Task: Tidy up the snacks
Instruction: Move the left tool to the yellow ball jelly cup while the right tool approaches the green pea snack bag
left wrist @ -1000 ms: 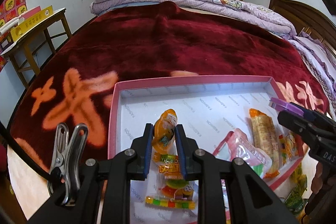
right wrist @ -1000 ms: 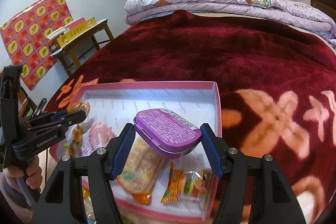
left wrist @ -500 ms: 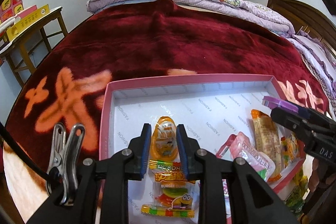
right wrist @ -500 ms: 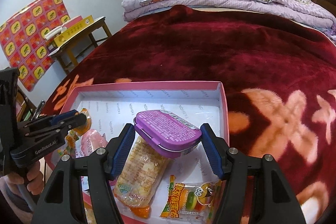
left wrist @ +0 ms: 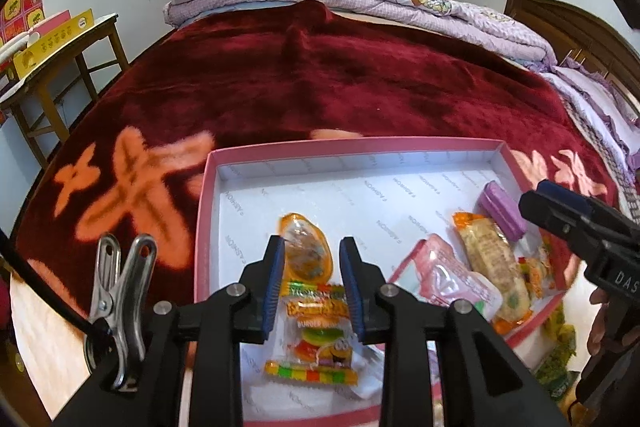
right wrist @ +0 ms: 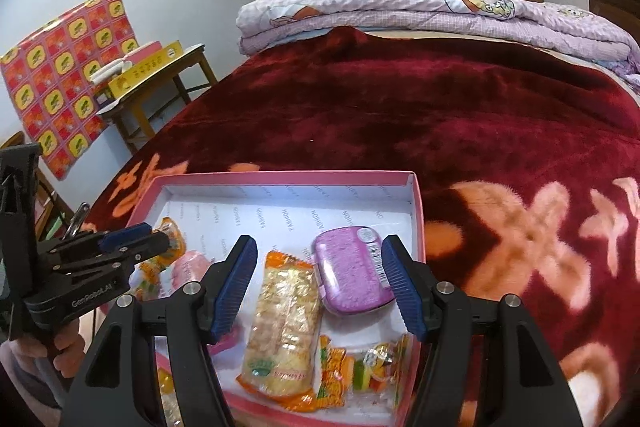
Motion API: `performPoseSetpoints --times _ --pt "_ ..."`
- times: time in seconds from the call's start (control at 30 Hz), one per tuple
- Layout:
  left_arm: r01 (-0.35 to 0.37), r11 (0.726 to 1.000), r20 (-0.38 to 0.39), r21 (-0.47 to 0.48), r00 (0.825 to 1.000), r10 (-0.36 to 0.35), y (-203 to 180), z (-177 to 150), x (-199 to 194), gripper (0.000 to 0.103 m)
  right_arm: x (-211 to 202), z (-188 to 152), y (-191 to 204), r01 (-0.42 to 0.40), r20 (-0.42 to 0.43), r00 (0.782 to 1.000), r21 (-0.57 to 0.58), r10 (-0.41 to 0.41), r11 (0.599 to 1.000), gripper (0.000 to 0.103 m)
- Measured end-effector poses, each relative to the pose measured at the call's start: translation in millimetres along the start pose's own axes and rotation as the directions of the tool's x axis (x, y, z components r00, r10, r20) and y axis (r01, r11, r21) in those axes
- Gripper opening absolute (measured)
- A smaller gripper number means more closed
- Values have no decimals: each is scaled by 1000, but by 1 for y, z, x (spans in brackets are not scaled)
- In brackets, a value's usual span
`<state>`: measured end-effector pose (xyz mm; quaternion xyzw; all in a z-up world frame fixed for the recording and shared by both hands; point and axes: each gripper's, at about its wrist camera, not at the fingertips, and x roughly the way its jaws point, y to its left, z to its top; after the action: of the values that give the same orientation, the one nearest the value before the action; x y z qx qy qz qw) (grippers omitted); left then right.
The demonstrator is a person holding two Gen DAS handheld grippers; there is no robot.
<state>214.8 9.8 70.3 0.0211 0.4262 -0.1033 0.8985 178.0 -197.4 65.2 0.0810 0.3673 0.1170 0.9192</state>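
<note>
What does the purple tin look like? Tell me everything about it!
The purple tin is a flat, rounded-corner box, metal by its look, with a hinged-looking lid and a white barcode label along its right edge. It lies lid-up on the white floor of the pink box, near its right wall. The biscuit pack lies just to its left. The right gripper is open around it, pads apart from it.

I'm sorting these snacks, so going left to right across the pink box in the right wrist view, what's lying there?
Orange jelly cup → pink packet → orange-ended cracker pack → purple tin, all inside the pink box.
</note>
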Motion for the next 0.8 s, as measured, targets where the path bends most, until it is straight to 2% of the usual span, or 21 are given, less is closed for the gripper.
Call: performPoseSetpoints --times 0.3,0.6,0.8 --pt "44 998 0 -35 999 -44 2 -7 -22 29 -24 -9 13 -13 -18 1000 -25 12 1000 66" --pt "54 997 -17 -52 998 -55 -3 -24 -41 29 -39 -30 15 -37 -49 998 -17 37 999 66" --pt "34 998 -40 -58 999 -36 -3 -39 -50 29 -46 -48 16 -44 -76 996 5 44 999 66"
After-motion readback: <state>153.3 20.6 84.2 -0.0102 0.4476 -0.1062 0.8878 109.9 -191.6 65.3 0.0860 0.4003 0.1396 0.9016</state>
